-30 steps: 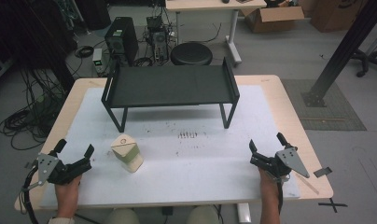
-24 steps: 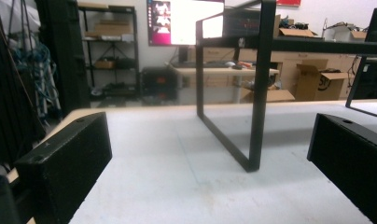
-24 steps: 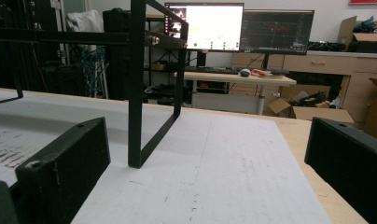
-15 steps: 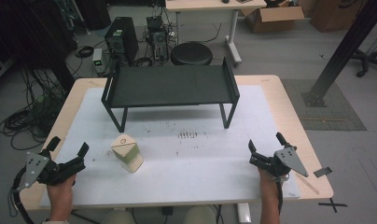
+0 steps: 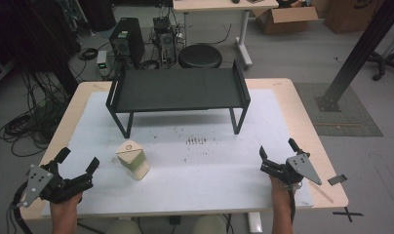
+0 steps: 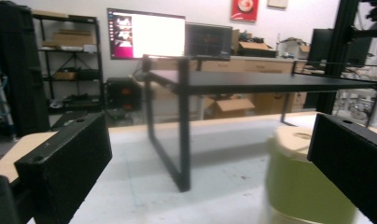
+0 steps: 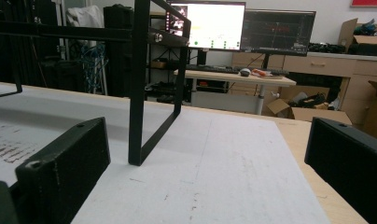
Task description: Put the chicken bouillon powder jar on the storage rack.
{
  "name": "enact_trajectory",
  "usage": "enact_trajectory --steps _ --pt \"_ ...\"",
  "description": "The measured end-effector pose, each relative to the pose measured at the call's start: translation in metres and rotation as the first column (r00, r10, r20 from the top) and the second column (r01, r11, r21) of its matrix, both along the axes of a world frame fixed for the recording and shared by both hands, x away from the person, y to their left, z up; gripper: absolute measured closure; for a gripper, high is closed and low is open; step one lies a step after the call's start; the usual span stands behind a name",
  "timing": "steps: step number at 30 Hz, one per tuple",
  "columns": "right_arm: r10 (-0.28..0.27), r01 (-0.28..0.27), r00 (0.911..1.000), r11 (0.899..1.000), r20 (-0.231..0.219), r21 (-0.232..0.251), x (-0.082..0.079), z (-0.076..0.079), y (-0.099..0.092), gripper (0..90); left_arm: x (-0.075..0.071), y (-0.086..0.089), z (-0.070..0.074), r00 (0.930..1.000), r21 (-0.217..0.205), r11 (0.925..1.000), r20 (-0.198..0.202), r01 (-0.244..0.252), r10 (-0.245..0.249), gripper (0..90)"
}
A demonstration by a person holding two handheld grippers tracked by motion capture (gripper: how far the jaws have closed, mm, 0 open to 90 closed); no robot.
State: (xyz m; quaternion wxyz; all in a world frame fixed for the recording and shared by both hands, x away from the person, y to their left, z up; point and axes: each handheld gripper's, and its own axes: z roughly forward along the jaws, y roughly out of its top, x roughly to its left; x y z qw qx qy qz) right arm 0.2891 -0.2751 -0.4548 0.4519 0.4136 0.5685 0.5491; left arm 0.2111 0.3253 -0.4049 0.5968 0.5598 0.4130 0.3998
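The small carton (image 5: 132,159), cream on top with a pale green body and a round cap on its sloped face, stands upright on the white table (image 5: 224,180), at about seven o'clock from the table's middle. In the left gripper view it sits close ahead, off toward two o'clock, partly behind the right-hand jaw. The left gripper (image 5: 78,166) rests near the table's front left corner, at nine o'clock from the carton and apart from it, jaws spread wide and holding nothing. The right gripper (image 5: 277,155) waits at the front right edge, well apart from the carton, jaws likewise spread and empty.

The likely risk is a sideways approach: since the carton is off the jaws' centre line, one jaw could strike its wall and topple or push it. Its tapered top may also slip in a high grasp.

The black shelf (image 5: 178,90) stands at twelve o'clock; its tray-like top carries nothing. Whether the carton holds anything cannot be told.
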Motion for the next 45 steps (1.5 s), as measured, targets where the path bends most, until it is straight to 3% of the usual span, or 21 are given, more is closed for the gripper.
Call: enact_trajectory --steps 4,10,19,31,36,45 --pt "0.001 -0.001 1.0 1.0 -0.002 0.0 0.0 0.0 0.0 0.0 -0.005 -0.009 0.002 0.9995 0.013 0.9994 0.0 0.032 -0.032 0.2" --pt "-0.002 0.002 1.0 1.0 0.002 -0.001 0.0 0.0 0.0 0.0 -0.009 -0.021 0.003 0.9945 -0.017 0.9944 -0.015 0.104 -0.104 0.2" --pt "-0.002 0.002 1.0 1.0 0.003 -0.005 0.0 0.0 0.001 0.0 -0.01 -0.037 -0.009 0.9902 0.016 0.9915 -0.056 0.129 -0.128 0.2" --pt "-0.001 0.001 1.0 1.0 0.003 -0.009 0.0 0.0 0.001 0.0 0.004 -0.049 -0.022 0.9816 0.045 0.9857 -0.11 0.162 -0.156 0.2" --pt "-0.001 0.001 1.0 1.0 0.003 -0.009 0.0 0.0 0.001 0.0 0.012 -0.054 -0.029 0.9772 0.077 0.9824 -0.141 0.17 -0.159 0.2" --pt "0.0 0.0 1.0 1.0 0.003 -0.013 0.0 0.0 0.001 0.0 0.023 -0.064 -0.032 0.9703 0.106 0.975 -0.165 0.195 -0.176 0.3"
